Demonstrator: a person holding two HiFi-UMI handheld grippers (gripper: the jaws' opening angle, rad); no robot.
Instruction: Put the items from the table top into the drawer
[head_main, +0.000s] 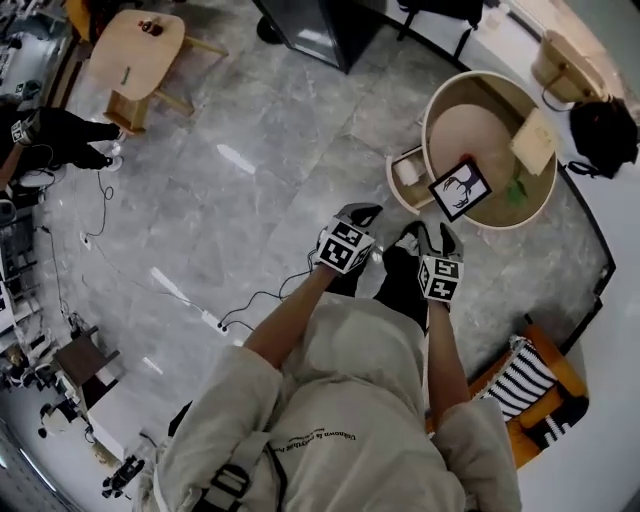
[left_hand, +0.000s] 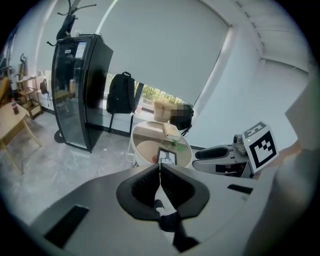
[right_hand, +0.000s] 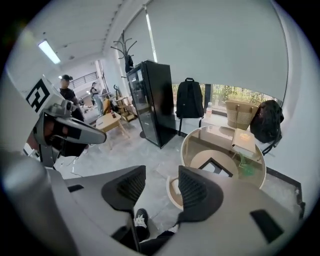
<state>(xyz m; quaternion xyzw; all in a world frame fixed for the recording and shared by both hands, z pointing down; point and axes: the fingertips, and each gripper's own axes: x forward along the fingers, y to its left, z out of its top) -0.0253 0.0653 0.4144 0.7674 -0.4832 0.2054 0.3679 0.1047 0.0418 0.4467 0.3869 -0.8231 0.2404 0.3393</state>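
progress: looks barely begun, nothing is carried
left gripper (left_hand: 160, 167): fingers pressed together, empty, short of the bench (head_main: 428, 115)
right gripper (right_hand: 162, 187): fingers wide apart, nothing between them
drawer (head_main: 405, 178): pulled open at the bench side, contents unclear
items left: picture frame (head_main: 460, 188) at the bench edge nearest the drawer; book (head_main: 535, 140) and green item (head_main: 517, 190) at the opposite edge
remaining: probably all three

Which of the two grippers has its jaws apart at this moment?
The right gripper: its two jaws stand apart with nothing between them. The left gripper differs, since its jaws meet at the tips.
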